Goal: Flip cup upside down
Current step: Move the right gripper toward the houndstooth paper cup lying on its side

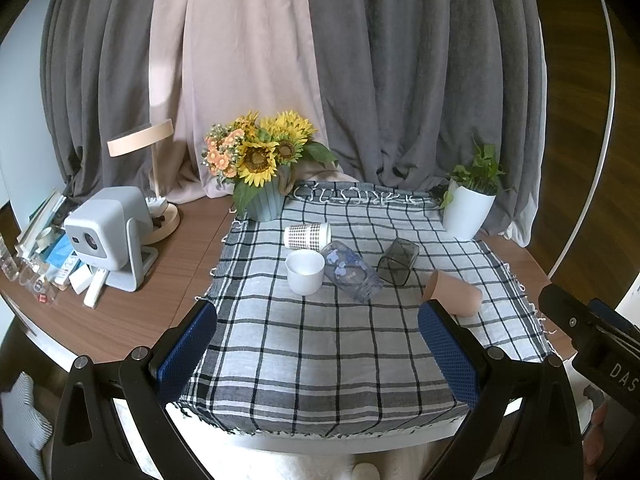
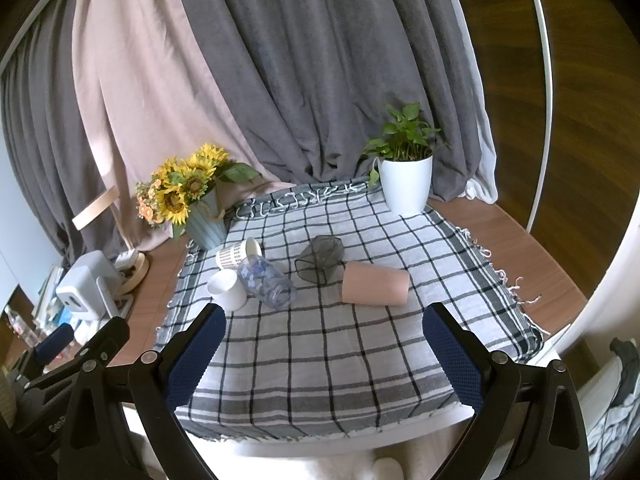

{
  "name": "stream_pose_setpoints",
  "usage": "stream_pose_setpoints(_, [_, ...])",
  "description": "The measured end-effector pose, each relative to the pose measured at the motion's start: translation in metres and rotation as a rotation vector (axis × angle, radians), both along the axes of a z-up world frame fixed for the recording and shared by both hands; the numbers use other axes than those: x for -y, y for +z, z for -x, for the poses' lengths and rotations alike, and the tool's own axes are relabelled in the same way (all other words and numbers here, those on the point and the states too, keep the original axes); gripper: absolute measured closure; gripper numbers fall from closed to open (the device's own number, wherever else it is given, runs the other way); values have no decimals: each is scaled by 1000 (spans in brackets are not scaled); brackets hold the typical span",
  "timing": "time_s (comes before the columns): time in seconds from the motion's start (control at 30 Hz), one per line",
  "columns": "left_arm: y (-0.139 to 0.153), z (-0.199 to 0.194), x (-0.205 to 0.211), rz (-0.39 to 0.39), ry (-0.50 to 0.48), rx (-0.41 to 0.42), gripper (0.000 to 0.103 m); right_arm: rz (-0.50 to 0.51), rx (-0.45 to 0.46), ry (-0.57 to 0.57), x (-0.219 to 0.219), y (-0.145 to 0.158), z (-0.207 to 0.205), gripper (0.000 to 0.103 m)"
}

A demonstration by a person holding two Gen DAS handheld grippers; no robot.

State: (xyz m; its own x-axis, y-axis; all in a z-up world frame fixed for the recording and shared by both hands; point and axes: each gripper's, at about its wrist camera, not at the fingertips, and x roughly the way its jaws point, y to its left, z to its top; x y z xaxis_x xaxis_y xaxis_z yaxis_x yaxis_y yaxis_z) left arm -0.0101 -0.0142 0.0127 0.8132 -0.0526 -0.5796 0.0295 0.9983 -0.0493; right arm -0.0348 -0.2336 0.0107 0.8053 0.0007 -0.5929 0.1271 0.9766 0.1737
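Left claw (image 1: 316,320) and right claw (image 2: 324,324) both gape wide, their blue textured pads gripping nothing. The smooth pink cup (image 2: 375,283) lies sideways on the checked woven cloth (image 2: 320,360).

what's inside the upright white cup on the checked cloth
The upright white cup looks empty: only its white inner wall shows. Its near wall hides the very bottom.

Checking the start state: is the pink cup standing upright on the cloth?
No, the pink cup lies on its side on the checked cloth, beside the tipped smoky glass.
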Motion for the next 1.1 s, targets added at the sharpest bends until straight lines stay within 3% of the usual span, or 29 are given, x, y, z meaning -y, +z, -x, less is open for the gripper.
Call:
stream_pose_setpoints(0.27, [-10, -9, -9, 7, 32, -54, 0, 4, -14, 10, -7, 6, -6, 4])
stream_pose_setpoints(0.5, [-31, -41, -36, 57, 121, -148, 0, 23, -84, 79, -19, 2, -48, 4])
stream_pose_setpoints(0.83, [-61, -118, -64, 91, 330, -245, 1, 98, -163, 268, -62, -27, -161, 4])
stream_pose_setpoints(1.1, [-87, -183, -72, 117, 471, -337, 1, 228, -285, 499, -115, -49, -272, 4])
